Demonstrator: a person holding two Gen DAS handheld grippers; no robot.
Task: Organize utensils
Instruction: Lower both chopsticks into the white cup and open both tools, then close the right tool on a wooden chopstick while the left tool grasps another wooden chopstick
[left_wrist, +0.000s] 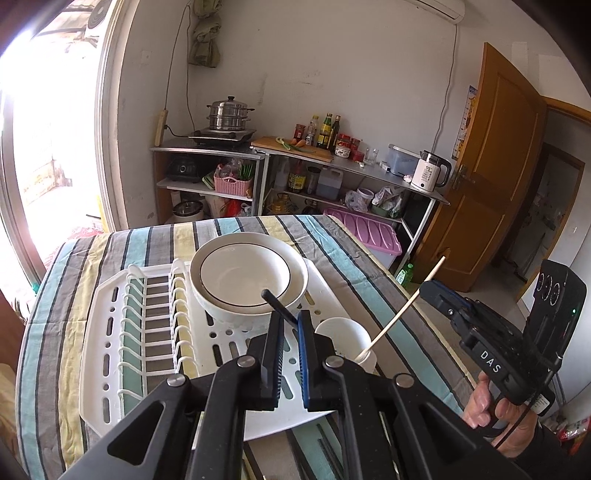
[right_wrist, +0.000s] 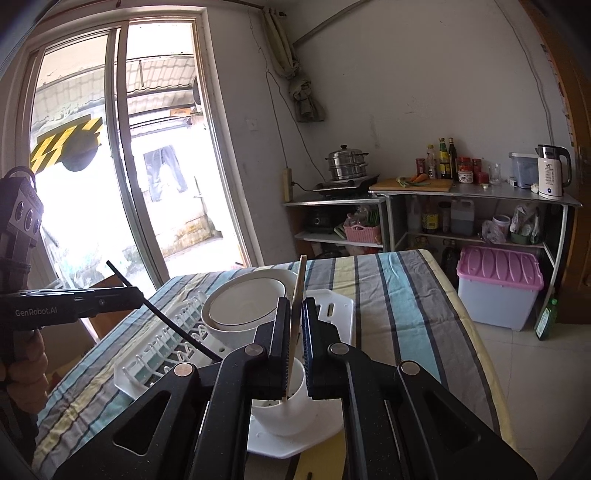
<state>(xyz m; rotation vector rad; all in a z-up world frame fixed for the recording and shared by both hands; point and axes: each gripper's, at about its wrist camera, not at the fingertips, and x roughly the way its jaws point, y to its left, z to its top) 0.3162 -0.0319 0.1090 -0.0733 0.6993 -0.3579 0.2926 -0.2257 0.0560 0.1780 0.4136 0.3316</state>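
My left gripper is shut on a black chopstick, whose tip points over the rim of a white bowl on a white dish rack. A white cup stands on the rack's near right corner. A wooden chopstick leans out of the cup, its upper part at my right gripper. In the right wrist view my right gripper is shut on the wooden chopstick, with the stick's lower end in the cup. My left gripper holds the black chopstick above the rack.
The rack sits on a striped tablecloth. Thin dark sticks lie on the cloth near the front edge. Behind the table are metal shelves with a kettle, bottles and a steamer pot, and a pink-lidded box. A glass door is on the left.
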